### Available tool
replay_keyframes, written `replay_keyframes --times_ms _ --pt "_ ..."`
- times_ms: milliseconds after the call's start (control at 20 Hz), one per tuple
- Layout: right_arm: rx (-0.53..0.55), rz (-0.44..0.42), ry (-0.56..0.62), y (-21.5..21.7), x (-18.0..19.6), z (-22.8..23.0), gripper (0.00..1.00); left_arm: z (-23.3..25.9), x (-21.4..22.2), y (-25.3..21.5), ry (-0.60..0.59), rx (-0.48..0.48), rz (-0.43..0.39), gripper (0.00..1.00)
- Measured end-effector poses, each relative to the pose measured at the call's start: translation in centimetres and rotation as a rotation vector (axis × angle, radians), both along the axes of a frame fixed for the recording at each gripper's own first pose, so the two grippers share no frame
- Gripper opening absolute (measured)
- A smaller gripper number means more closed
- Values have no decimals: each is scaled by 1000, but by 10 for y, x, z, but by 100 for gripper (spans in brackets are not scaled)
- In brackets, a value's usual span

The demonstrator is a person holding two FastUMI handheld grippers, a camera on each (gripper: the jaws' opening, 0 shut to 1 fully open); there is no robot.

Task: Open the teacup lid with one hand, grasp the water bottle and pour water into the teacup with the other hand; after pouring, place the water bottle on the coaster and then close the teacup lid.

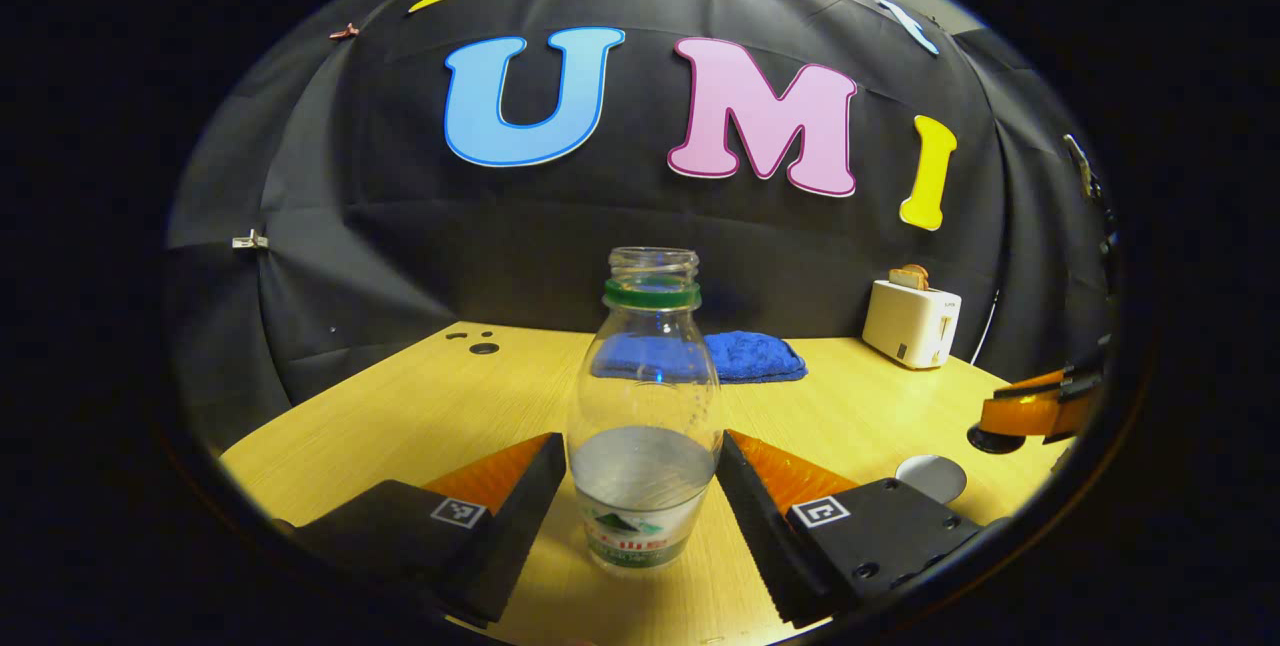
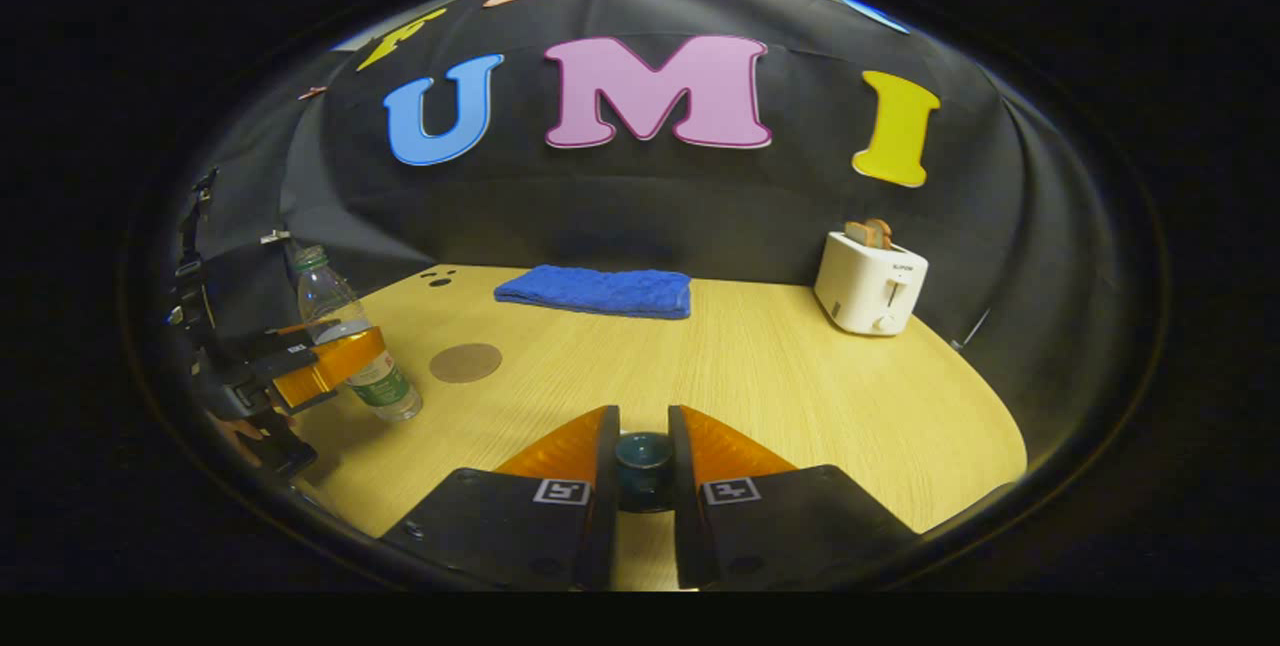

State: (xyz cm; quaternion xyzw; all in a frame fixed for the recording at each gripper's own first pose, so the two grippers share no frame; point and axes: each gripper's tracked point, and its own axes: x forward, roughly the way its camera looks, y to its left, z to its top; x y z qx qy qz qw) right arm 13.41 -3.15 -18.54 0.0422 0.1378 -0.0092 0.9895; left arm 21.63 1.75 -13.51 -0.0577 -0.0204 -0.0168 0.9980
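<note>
1. Left gripper [image 1: 640, 486]: jaws straddle the water bottle [image 1: 645, 406] low on its body, at label height. Both fingers look to touch the bottle's sides in the left gripper view, so I read it as gripped.
2. Bottle is upright on the counter [image 1: 400, 406], cap off, green ring at the neck, water level roughly at the finger height.
3. Right gripper view confirms: left gripper [image 2: 335, 361] sits around the water bottle [image 2: 350, 346] at the counter's left side, with part of a hand [image 2: 235, 431] below it.
4. Right gripper [image 2: 643, 471]: jaws drawn close on a small dark teal knob, the teacup lid [image 2: 643, 454]. Both fingers sit right against it; reads as clamped. Cup body is hidden under the fingers.
5. Coaster [image 2: 465, 362]: round, brown, flat on the counter just beside the bottle, apart from it.
6. In the left gripper view, the right gripper [image 1: 1035, 411] is at the far right edge, with a grey disc [image 1: 930, 478] on the counter below it; cannot tell what that disc is.
7. Background: folded blue towel [image 2: 598, 290] near the back edge, white toaster [image 2: 868, 284] with bread in it at back right.
</note>
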Motion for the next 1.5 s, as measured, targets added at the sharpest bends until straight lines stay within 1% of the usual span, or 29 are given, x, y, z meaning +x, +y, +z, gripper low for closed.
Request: replay_keyframes --times_ms 100,150,200,250,300,350,700,750,800,850,900,950,1050,1150,1200,1250,1400,1500 --pt "-4 -16 22 -9 -6 -9 27 2 5 -3 -12 10 -9 93" --pt "-1 -24 30 -12 -8 -12 22 2 6 -4 -12 16 -15 90" --pt "8 -33 35 -15 -9 -14 22 0 8 -3 -7 18 -16 88" --pt "23 -42 40 -17 -11 -16 27 0 9 -2 -6 16 -11 85" --pt "38 -52 41 -19 -12 -17 27 1 9 -2 -7 11 -12 84" --pt "49 -59 41 -21 -11 -18 22 1 9 -2 -6 8 -12 83" --pt "27 -59 35 -25 -11 -17 21 -9 12 -3 27 -13 -20 83" --pt "29 -59 37 -25 -11 -17 22 -8 11 -4 26 -9 -21 83" --pt "32 -58 38 -24 -11 -17 26 -8 11 -5 26 -2 -32 82" --pt "33 -59 36 -24 -11 -17 27 -9 10 -7 25 8 -41 80" --pt "33 -60 32 -25 -11 -16 26 -9 11 -9 26 15 -50 80" --pt "34 -60 30 -25 -11 -15 22 -8 9 -11 24 25 -58 77" --pt "34 -64 27 -29 -12 -15 22 -4 6 -16 9 76 -70 76" --pt "34 -70 25 -35 -14 -14 21 3 5 -20 -14 168 -57 76" --pt "34 -73 23 -38 -15 -14 26 5 5 -23 -17 220 -54 76" --pt "35 -79 21 -42 -16 -13 21 8 3 -26 -26 275 -50 76" --pt "38 -97 13 -56 -22 -11 22 16 3 -37 -42 428 -50 76" --pt "40 -109 11 -67 -25 -12 22 16 5 -45 -46 506 -55 75"
